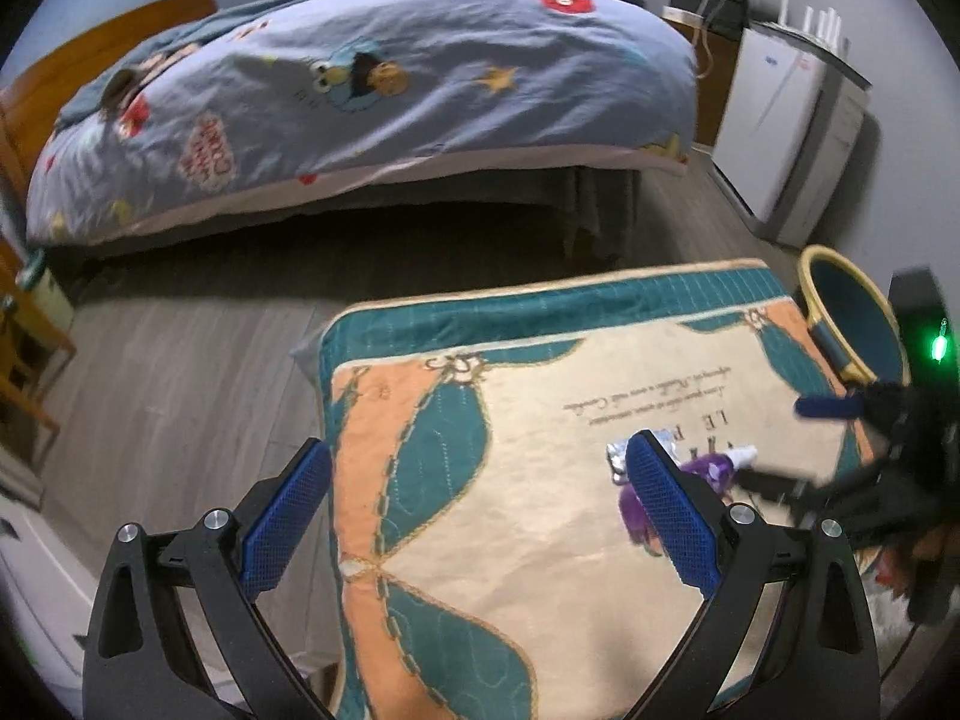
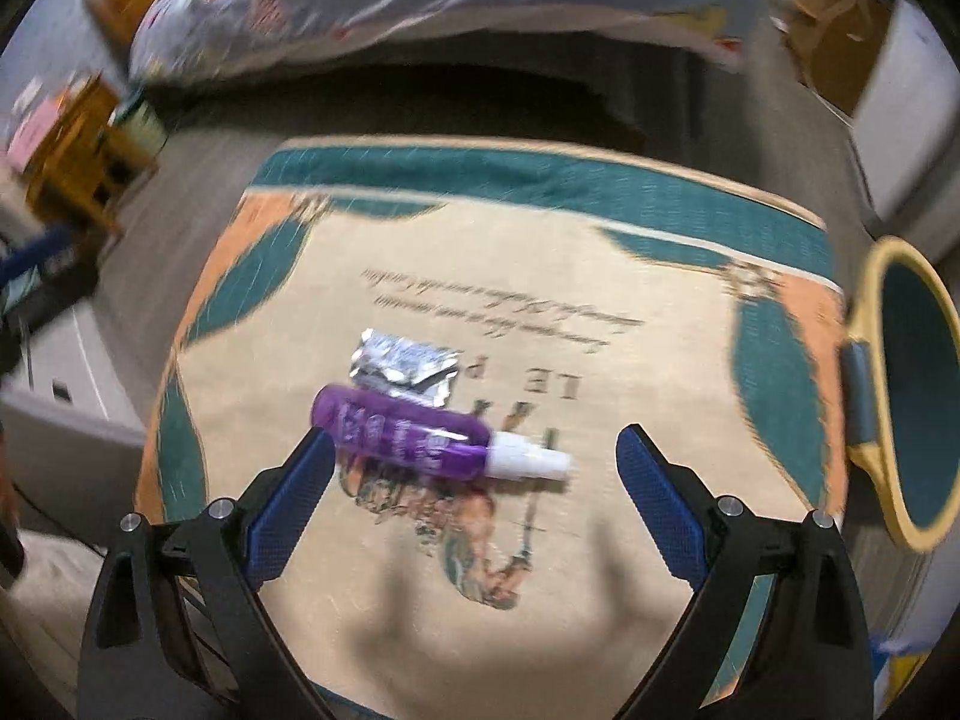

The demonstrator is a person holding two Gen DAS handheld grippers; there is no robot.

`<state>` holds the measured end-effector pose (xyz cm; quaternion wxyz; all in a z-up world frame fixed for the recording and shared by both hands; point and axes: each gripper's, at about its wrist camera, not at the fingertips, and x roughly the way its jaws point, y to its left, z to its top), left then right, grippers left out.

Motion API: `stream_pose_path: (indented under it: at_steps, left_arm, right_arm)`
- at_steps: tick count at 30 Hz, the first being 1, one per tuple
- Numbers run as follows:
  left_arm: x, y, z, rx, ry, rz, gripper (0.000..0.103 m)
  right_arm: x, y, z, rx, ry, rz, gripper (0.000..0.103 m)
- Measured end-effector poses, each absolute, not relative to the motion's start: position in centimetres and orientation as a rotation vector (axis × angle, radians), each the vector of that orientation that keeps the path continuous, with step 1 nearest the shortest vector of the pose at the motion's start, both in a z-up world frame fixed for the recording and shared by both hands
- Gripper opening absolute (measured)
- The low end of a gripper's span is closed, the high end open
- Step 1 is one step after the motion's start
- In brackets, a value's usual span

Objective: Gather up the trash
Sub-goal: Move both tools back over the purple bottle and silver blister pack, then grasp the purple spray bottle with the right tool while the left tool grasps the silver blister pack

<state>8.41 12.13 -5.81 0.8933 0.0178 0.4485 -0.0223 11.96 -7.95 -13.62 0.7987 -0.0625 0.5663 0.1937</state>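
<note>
A quilted cloth [image 2: 480, 570], beige with teal and orange borders and printed lettering, covers a low raised surface and serves as the reference for what follows. Near its centre lies a purple bottle [image 2: 399, 435] with a white spray cap, on its side, cap toward the basket end. A crumpled silver wrapper [image 2: 405, 366] lies touching the bottle on the far side of it, toward the bed.

The right gripper [image 2: 474, 465] hangs above the cloth with its jaws spread wide and nothing between the pads; its left pad sits just beside the bottle's butt end, contact not determinable owing to blur. The left gripper [image 1: 480, 474] is likewise wide open and empty, one finger over the cloth's left edge and floor, the other in front of the wrapper and bottle in the left wrist view.

A round basket [image 2: 918, 390] with a yellow rim, dark teal interior and a blue handle stands just off the cloth's right edge. No object lies between the bottle and the basket.

Beyond the cloth's far edge is grey wood-plank floor [image 1: 180, 348], then a bed [image 1: 372, 96] under a blue cartoon-print cover. A white appliance [image 1: 774, 126] stands at the far right against the wall. Wooden furniture [image 2: 84, 150] stands off the cloth's far left corner.
</note>
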Motion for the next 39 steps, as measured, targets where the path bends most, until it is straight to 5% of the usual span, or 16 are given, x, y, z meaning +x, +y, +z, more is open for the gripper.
stream_pose_path:
  at_steps: [8,13,17,22,25,39]
  left_arm:
    - [9.8,13.0,-6.5,0.006,0.947,-0.034,0.097]
    - [10.5,13.2,-7.2,-0.005,0.967,-0.028,0.097]
    - [11.0,13.2,-7.9,-0.001,0.992,-0.024,0.097]
    - [11.6,12.9,-8.5,-0.008,1.014,-0.023,0.097]
    - [11.9,12.5,-8.8,-0.002,1.024,-0.029,0.097]
    - [13.4,7.2,-11.6,0.047,1.078,-0.17,0.097]
  right_arm:
    - [11.8,-3.9,-16.6,-0.332,1.222,0.529,0.09]
    - [12.1,-2.8,-18.3,-0.378,1.24,0.571,0.08]
    - [11.9,-2.8,-19.4,-0.347,1.342,0.63,0.062]
    - [11.5,-2.4,-19.0,-0.365,1.303,0.646,0.062]
    - [11.2,-2.1,-18.9,-0.387,1.288,0.654,0.036]
    - [11.0,-12.4,-12.5,-0.321,1.325,0.493,0.034]
